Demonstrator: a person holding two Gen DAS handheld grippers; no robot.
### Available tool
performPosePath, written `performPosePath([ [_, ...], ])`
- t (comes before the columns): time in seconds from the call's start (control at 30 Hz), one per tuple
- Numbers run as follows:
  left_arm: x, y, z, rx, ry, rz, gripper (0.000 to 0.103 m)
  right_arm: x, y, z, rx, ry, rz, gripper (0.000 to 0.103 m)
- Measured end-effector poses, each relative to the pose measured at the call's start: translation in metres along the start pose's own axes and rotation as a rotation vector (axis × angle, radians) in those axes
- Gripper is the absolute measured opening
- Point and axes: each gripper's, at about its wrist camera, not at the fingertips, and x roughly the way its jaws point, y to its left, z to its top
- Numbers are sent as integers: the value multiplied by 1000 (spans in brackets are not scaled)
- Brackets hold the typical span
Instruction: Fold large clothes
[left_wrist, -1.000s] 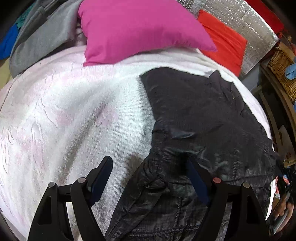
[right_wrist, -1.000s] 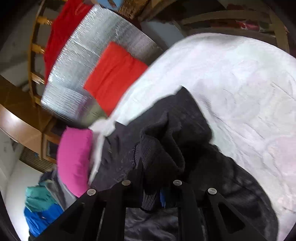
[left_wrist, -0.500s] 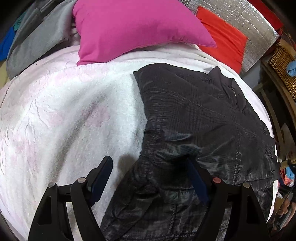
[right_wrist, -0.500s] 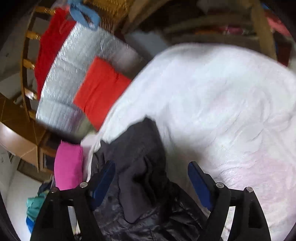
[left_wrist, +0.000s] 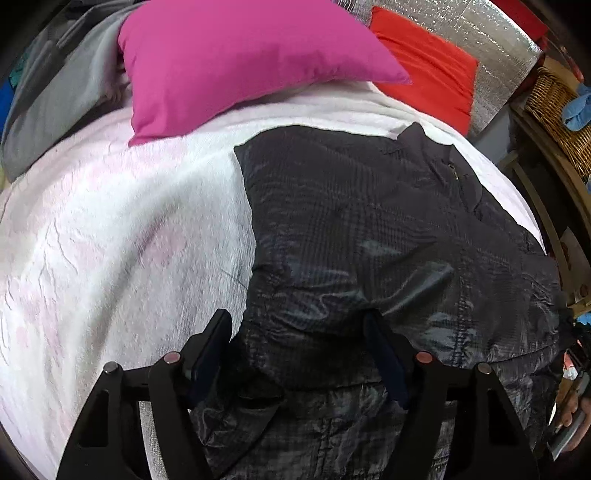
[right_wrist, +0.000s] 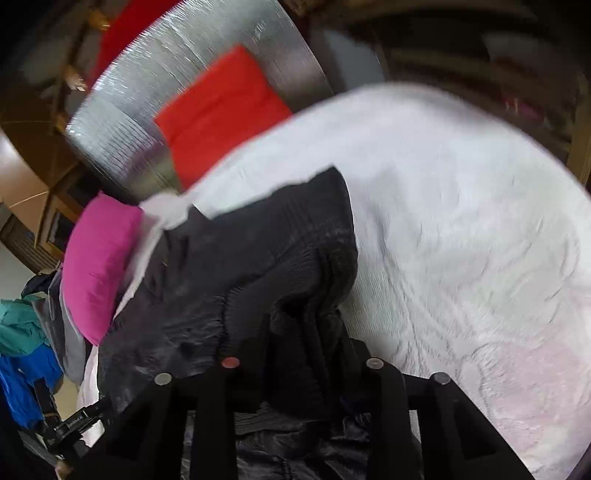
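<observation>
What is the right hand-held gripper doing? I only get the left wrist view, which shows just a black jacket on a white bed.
Observer: The right hand-held gripper is shut on the black jacket.
Visitor: Which part of it?
Observer: A ribbed knit piece, likely a cuff, bunched between its jaws.
Visitor: Where does it point?
Observer: Toward the red cushion, with the pink pillow on its left.
</observation>
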Motion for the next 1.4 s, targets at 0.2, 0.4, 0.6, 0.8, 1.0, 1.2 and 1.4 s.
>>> performPosePath([
  [0.2,10,3,-3,-3,49,-5,76,31,-19,-2,47,116,-60,33],
  [0.4,-12,-1,-1,32,-23,54,75,-8,-38,9,162,2,-22,54],
  [0.6,-45,-19,0,97,-180,50,75,-43,-9,6,43,-181,73,54],
  [0.8,-30,-45,-7,199,-146,58,75,-4,44,-15,-150,-23,100,44],
  [1.0,-1,-52,-11,259,-55,127,76,33,45,-24,-152,145,27,41],
  [1.2,-17,-61,-10,250,-108,68,76,14,49,-20,-115,84,156,44],
  [1.4,-15,-93,-16,340,-120,15,76,34,71,-34,-165,184,187,40],
])
